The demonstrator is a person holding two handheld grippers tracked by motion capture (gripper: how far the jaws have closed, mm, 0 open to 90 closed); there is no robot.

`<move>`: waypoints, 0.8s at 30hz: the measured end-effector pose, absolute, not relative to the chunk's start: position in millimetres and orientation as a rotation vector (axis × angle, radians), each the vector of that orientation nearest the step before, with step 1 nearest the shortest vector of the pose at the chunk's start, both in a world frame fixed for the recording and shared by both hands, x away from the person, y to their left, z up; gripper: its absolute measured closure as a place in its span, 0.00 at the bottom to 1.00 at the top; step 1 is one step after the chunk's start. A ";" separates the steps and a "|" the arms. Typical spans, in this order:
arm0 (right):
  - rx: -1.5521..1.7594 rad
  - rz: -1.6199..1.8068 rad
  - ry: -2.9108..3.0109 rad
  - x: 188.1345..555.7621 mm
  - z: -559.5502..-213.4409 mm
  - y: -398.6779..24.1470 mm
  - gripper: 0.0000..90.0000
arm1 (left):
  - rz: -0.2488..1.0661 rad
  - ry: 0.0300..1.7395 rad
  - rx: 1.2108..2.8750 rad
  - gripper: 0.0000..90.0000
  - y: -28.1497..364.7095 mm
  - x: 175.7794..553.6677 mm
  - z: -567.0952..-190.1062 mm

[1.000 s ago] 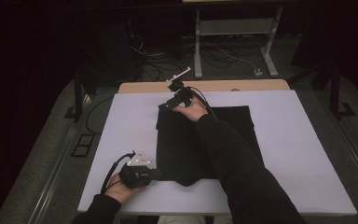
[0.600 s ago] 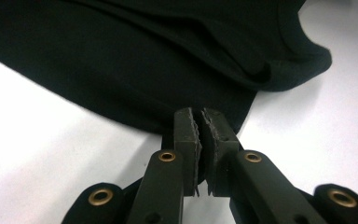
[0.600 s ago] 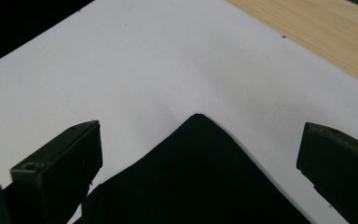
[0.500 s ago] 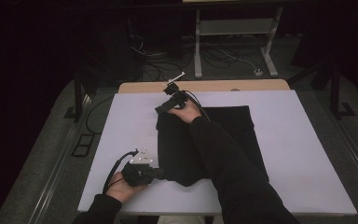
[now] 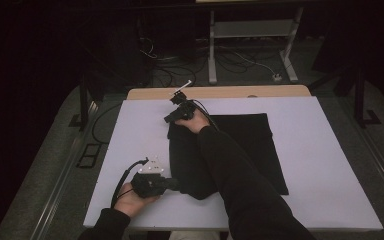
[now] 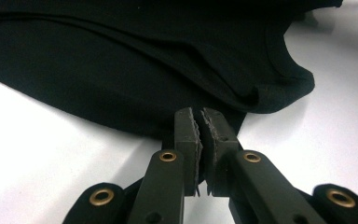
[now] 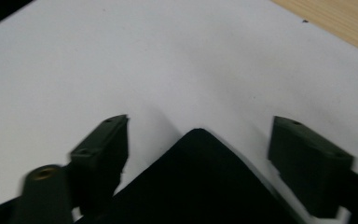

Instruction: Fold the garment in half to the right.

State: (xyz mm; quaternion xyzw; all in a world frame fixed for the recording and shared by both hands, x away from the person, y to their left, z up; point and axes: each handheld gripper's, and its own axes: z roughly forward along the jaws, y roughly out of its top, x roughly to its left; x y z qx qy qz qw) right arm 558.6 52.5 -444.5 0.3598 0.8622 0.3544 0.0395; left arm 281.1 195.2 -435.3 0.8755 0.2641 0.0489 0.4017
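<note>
Garment [image 5: 240,145] corners: left gripper [image 6: 200,135] clamped, right gripper [image 7: 196,140] astride.

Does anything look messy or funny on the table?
Only the black cloth. Its right side lies flat on the white table, but its left side is folded over and bunched, with rumpled layers near the left tongs, which pinch its edge. Nothing looks spilled or broken.

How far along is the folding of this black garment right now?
Done: the left tongs are shut on the near edge of the black garment. In hand: the right tongs straddle its far corner and have just been closing, pads not yet pressing. Left: gripping that corner and making the fold.
</note>
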 end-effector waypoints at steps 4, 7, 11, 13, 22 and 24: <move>1.103 1.053 2.609 557.8 -444.8 54.7 0.47 | 0.130 0.665 2.210 0.93 196.2 280.9 -434.5; 1.088 1.026 2.613 556.3 -443.1 55.5 0.66 | 0.130 0.666 2.208 0.93 196.2 280.9 -434.0; 1.085 1.015 2.640 553.7 -441.5 55.0 0.84 | 0.133 0.666 2.205 0.93 195.0 281.7 -433.4; 1.076 1.012 2.659 553.1 -440.2 53.7 0.91 | 0.132 0.666 2.206 0.93 194.3 282.0 -433.5; 1.069 1.042 2.682 549.8 -427.3 47.5 0.95 | 0.133 0.664 2.195 0.93 194.1 282.6 -431.5; 1.063 1.057 2.692 549.1 -423.9 44.9 0.95 | 0.133 0.664 2.191 0.93 193.9 282.5 -430.8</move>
